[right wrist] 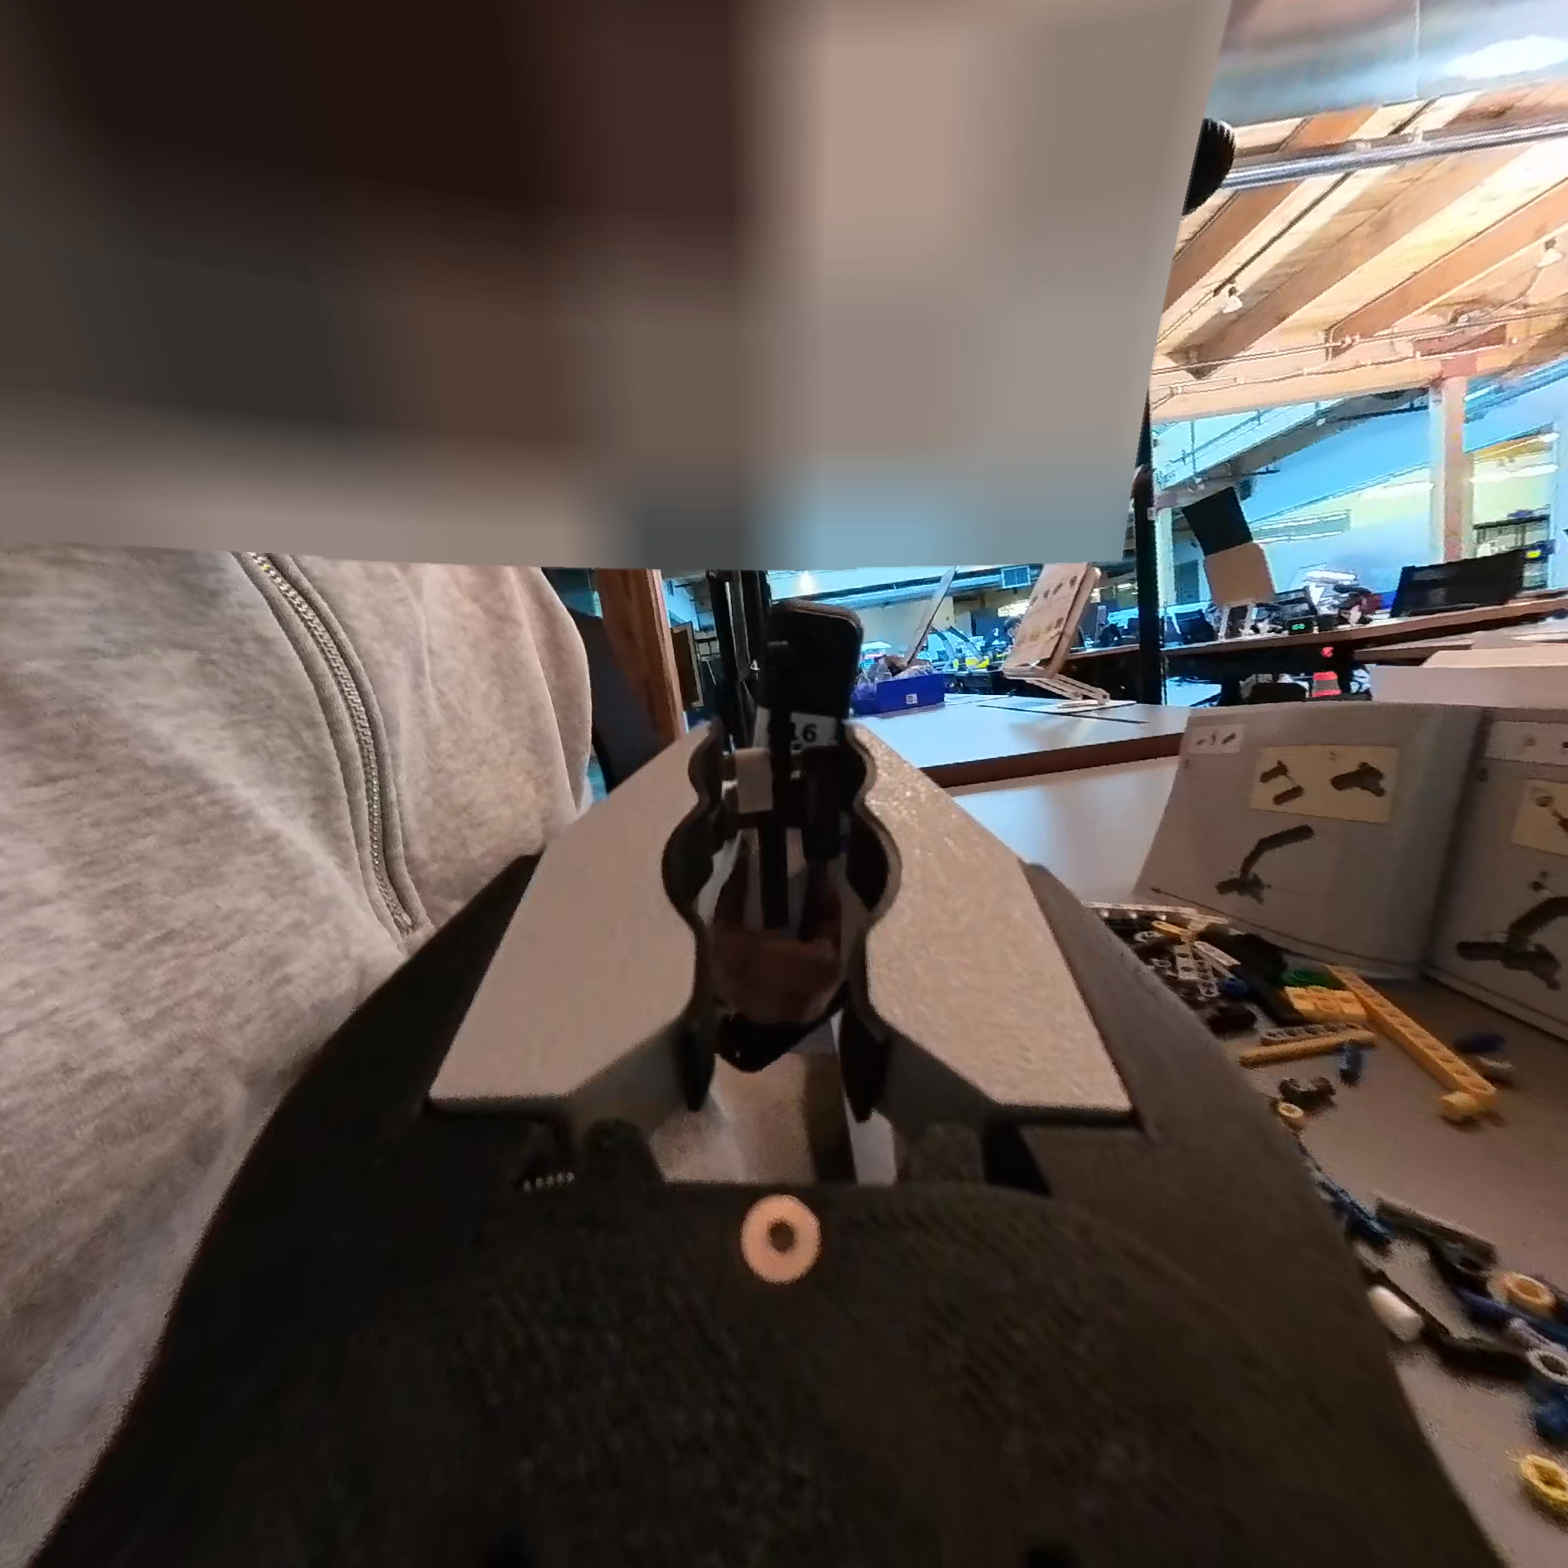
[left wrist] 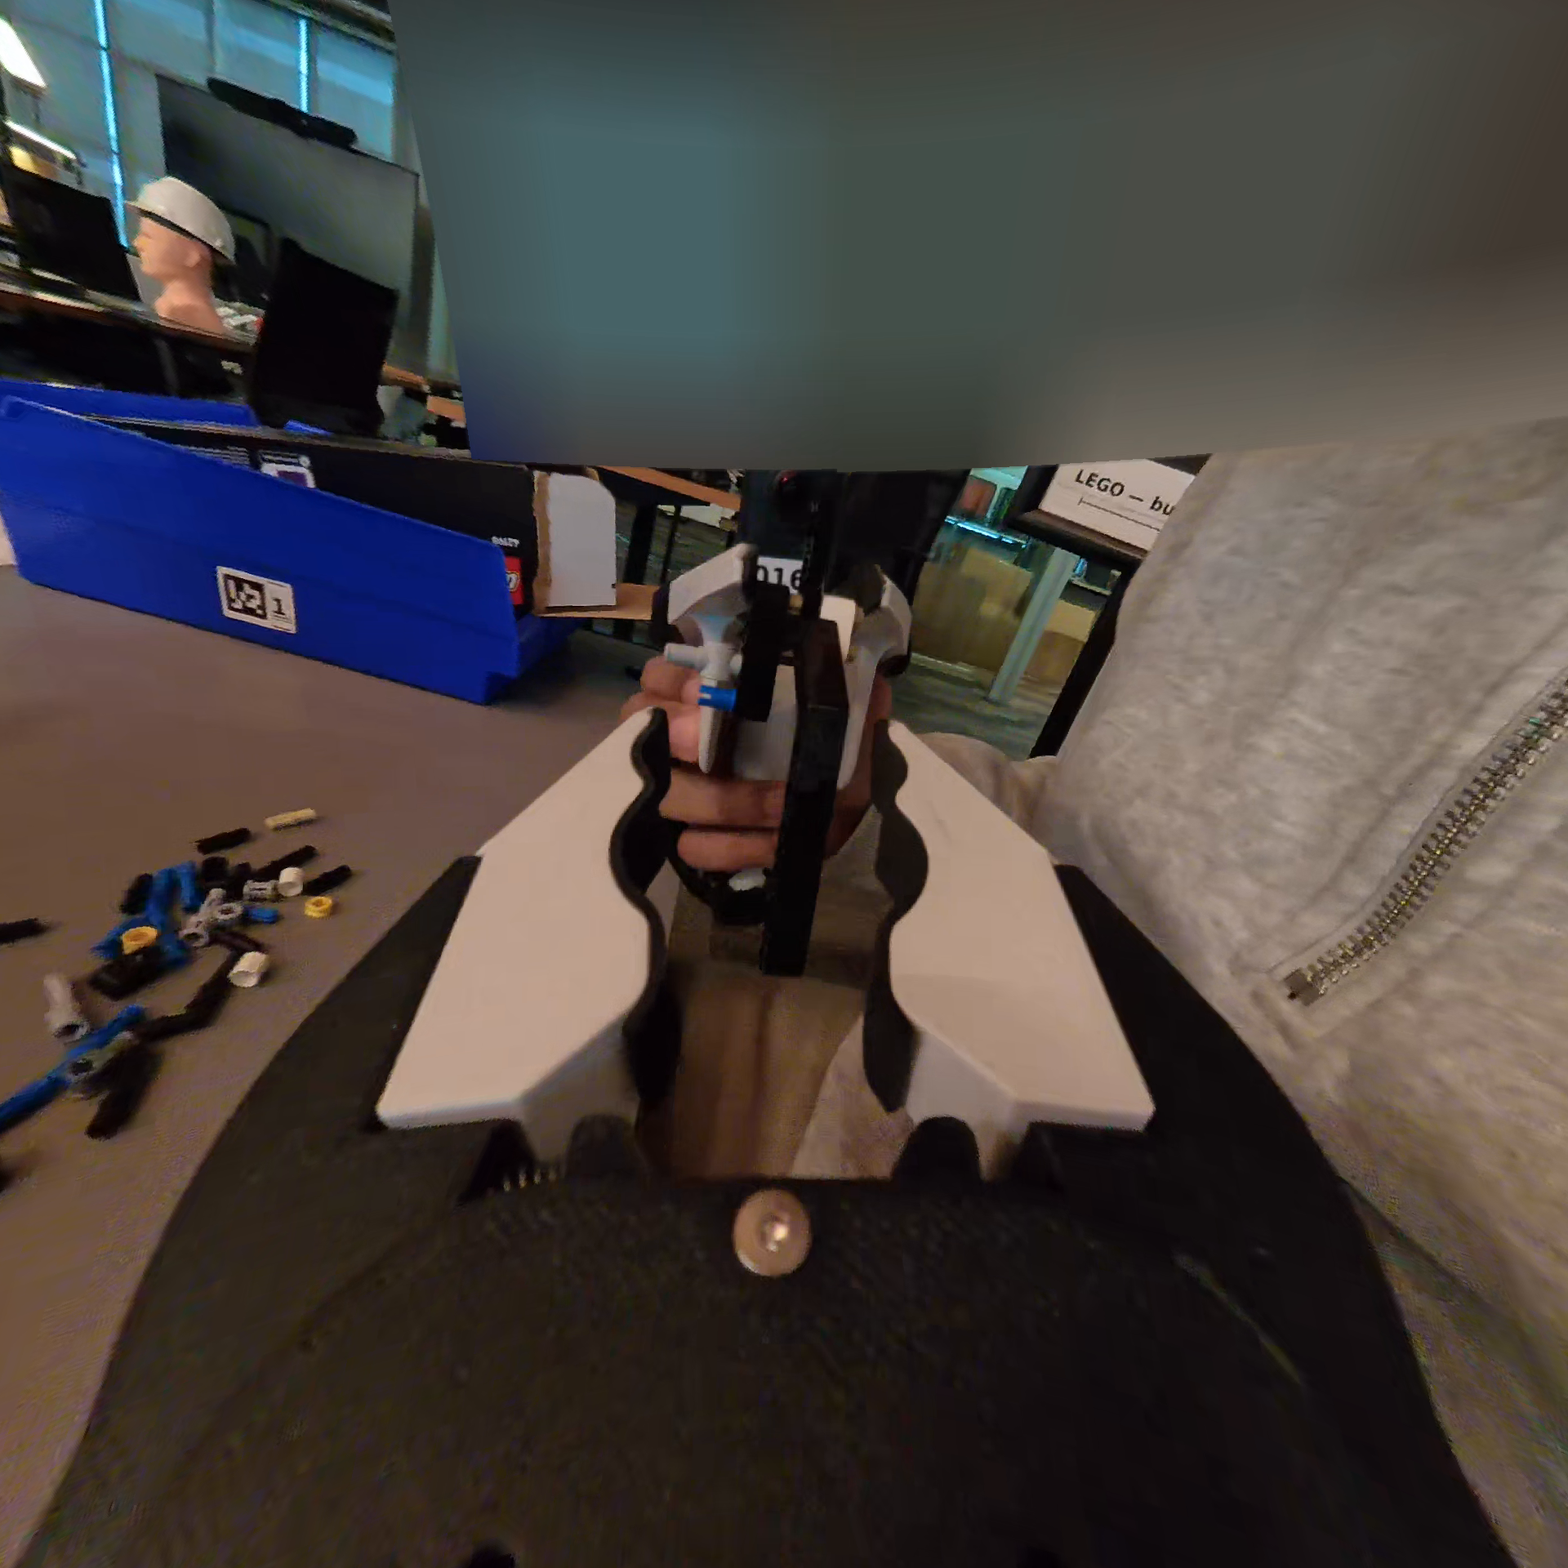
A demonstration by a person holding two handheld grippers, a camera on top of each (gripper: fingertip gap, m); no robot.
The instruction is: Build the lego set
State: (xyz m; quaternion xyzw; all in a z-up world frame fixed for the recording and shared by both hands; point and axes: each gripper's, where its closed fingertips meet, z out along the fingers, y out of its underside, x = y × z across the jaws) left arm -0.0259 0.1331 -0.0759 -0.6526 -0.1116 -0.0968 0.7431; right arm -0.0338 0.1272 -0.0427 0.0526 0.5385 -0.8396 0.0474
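Note:
My two grippers face each other in the air in front of a person in a grey zip hoodie (left wrist: 1315, 764). A black lego beam assembly (left wrist: 798, 814) with a grey connector and a blue pin (left wrist: 717, 697) hangs between them. In the right wrist view my right gripper (right wrist: 781, 755) is shut on this black assembly (right wrist: 776, 848). My left gripper (left wrist: 768, 730) is open; the beam's near end reaches in between its fingers without touching the pads. The right gripper also shows far off in the left wrist view (left wrist: 793, 619).
Loose black, blue, grey and yellow lego parts (left wrist: 170, 925) lie on the grey table at the left. A blue bin (left wrist: 254, 543) with a dark box stands behind. In the right wrist view, more parts with tan beams (right wrist: 1358, 1018) and an open instruction booklet (right wrist: 1324, 840) lie at the right. Left and right tips are no more than a few centimetres apart.

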